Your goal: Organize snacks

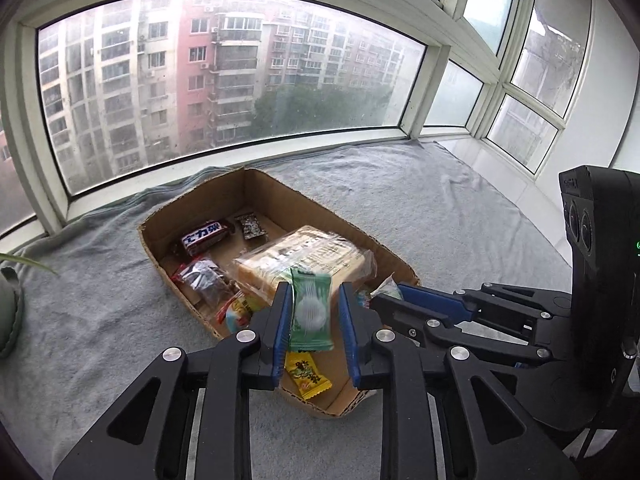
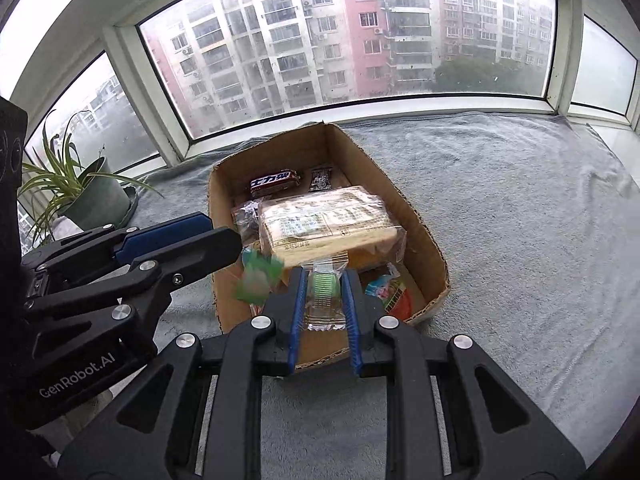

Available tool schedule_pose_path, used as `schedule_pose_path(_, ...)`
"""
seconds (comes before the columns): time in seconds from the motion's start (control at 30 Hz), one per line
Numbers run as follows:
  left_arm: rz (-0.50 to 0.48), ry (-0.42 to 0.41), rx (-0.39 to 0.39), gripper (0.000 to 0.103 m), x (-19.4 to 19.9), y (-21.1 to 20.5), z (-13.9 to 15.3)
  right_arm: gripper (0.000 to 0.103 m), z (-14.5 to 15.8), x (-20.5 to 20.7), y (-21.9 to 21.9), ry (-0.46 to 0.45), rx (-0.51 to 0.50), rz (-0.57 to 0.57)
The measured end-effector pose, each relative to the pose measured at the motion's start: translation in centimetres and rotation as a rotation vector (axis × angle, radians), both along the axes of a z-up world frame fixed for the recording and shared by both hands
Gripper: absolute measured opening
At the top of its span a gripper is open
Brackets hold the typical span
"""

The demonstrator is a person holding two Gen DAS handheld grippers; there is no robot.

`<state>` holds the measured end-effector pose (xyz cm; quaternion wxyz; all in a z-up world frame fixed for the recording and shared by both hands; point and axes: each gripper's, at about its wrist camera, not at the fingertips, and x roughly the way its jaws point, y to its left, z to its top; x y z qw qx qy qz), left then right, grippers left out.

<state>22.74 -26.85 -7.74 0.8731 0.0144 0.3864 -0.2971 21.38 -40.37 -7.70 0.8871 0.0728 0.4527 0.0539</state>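
An open cardboard box [image 1: 276, 192] [image 2: 424, 240] sits on a grey blanket and holds several snacks: a large clear-wrapped cake pack [image 1: 304, 258] [image 2: 324, 224], a dark chocolate bar [image 1: 206, 236] [image 2: 274, 182] and small packets. My left gripper [image 1: 314, 316] is open over the box's near end; a green packet [image 1: 311, 312] hangs loose between its fingers, blurred in the right wrist view [image 2: 258, 280]. My right gripper [image 2: 325, 304] is shut on a clear packet with a green wafer [image 2: 326, 300], above the box's near edge. It shows in the left wrist view [image 1: 384, 300], the packet mostly hidden.
A yellow candy [image 1: 306, 376] lies in the box's near corner. A potted plant [image 2: 84, 188] stands at the left by the window. The grey blanket [image 2: 520, 240] stretches right of the box. Window frames bound the far side.
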Motion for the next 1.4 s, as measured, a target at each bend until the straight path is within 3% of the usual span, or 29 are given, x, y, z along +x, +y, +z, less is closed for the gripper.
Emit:
schedule_pose_path(0.1,-0.007,-0.006,0.004,0.028,0.0,-0.2,0.2,0.021,0.0,0.0,-0.2,0.004,-0.011,-0.008)
schedule_pose_path(0.13,-0.002,-0.004,0.007,0.033,0.0,-0.1,0.2,0.027,0.1,-0.1,-0.2,0.001,-0.009,-0.006)
schedule_pose_path(0.17,0.005,-0.003,0.005,0.033,0.0,0.0,0.2,0.044,0.1,-0.2,-0.1,-0.001,-0.018,-0.006)
schedule_pose_path(0.23,0.011,0.001,0.001,0.033,0.0,0.1,0.3,0.063,0.4,-0.4,0.1,-0.017,-0.040,-0.006)
schedule_pose_path(0.6,0.040,-0.034,-0.003,0.033,-1.8,2.3,2.0,0.063,2.4,-2.5,0.8,-0.049,-0.041,-0.007)
schedule_pose_path(0.7,0.052,-0.039,-0.009,0.047,-2.6,3.1,2.6,0.072,3.3,-3.7,1.0,-0.068,-0.049,-0.016)
schedule_pose_path(0.93,0.092,-0.040,-0.006,0.065,-4.7,4.8,3.2,0.086,4.9,-6.9,1.8,-0.101,-0.092,-0.029)
schedule_pose_path(1.07,0.111,-0.047,0.007,0.070,-6.1,5.6,3.7,0.091,5.6,-8.3,2.1,-0.115,-0.111,-0.030)
schedule_pose_path(1.4,0.157,-0.077,0.041,0.070,-9.1,7.6,4.4,0.093,5.9,-10.6,2.5,-0.116,-0.105,-0.049)
